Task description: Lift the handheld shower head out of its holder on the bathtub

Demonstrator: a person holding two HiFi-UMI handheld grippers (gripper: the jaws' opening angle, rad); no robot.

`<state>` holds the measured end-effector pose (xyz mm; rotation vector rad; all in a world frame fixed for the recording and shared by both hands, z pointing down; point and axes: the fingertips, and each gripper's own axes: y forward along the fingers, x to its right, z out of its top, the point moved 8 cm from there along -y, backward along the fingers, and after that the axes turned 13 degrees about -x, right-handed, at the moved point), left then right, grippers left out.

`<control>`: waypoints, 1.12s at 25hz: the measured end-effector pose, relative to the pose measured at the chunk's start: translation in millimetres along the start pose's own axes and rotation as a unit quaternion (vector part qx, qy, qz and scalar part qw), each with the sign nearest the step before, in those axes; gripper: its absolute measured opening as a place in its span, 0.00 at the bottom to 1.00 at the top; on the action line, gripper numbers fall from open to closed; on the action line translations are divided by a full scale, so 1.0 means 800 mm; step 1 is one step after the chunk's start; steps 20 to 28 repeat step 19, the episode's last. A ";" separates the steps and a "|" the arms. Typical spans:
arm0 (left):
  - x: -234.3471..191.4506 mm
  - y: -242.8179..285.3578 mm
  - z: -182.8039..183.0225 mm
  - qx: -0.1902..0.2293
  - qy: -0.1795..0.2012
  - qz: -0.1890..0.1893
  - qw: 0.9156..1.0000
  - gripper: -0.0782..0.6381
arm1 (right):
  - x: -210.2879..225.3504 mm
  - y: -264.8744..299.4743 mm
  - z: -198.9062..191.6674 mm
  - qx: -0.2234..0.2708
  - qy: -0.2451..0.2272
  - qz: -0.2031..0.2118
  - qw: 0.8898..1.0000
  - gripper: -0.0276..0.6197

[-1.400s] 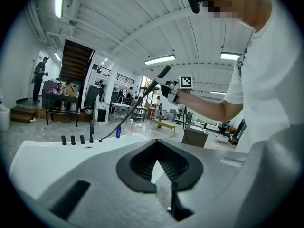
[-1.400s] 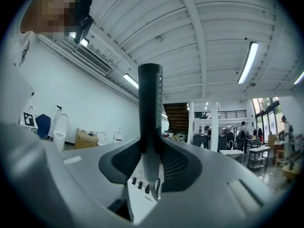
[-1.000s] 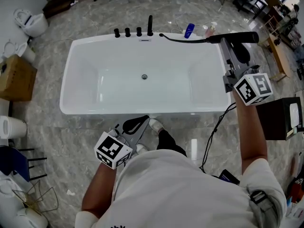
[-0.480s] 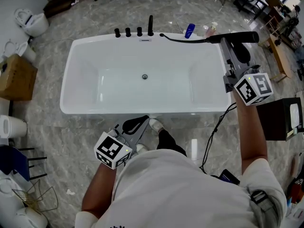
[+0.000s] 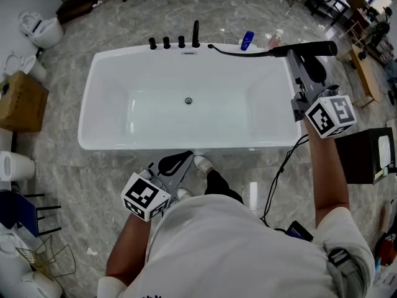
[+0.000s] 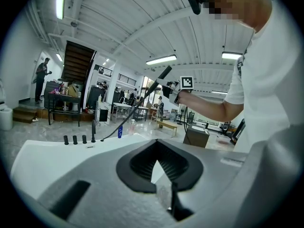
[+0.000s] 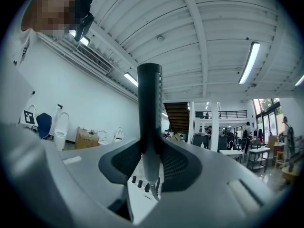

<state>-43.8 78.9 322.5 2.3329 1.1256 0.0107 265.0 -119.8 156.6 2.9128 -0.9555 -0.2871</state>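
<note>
On the grey marble floor (image 5: 74,185) stood a white bathtub (image 5: 87,113), long side toward the person. A cardboard box (image 5: 22,101) sat on the floor well to its left.

The right gripper (image 5: 303,58) was raised over the tub's right end. In the right gripper view its jaws were clamped on the handle of the black shower head (image 5: 313,48), which ran upright between the pads (image 7: 175,163). In the head view the shower head lay roughly level above the right-hand rim, clear of the tub.

The left gripper (image 5: 186,157) was held low just outside the near rim. Its jaws were drawn together at the tips with nothing between them, and only a sliver of tub showed through the gap behind the tips.

The black hose (image 5: 242,53) trailed from the handle back to the far rim, meeting it just beside a tall black post (image 5: 196,33). Whether that post was the holder could not be settled from this height.

A blue bottle (image 5: 247,40) stood beyond the far rim. Three black knobs (image 5: 166,42) stood in a row left of the post. The drain (image 5: 188,100) sat mid-floor of the tub.
</note>
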 end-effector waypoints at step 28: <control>-0.001 0.003 0.004 0.005 0.000 0.002 1.000 0.12 | 0.003 0.002 0.001 -0.009 -0.005 0.004 1.000 0.26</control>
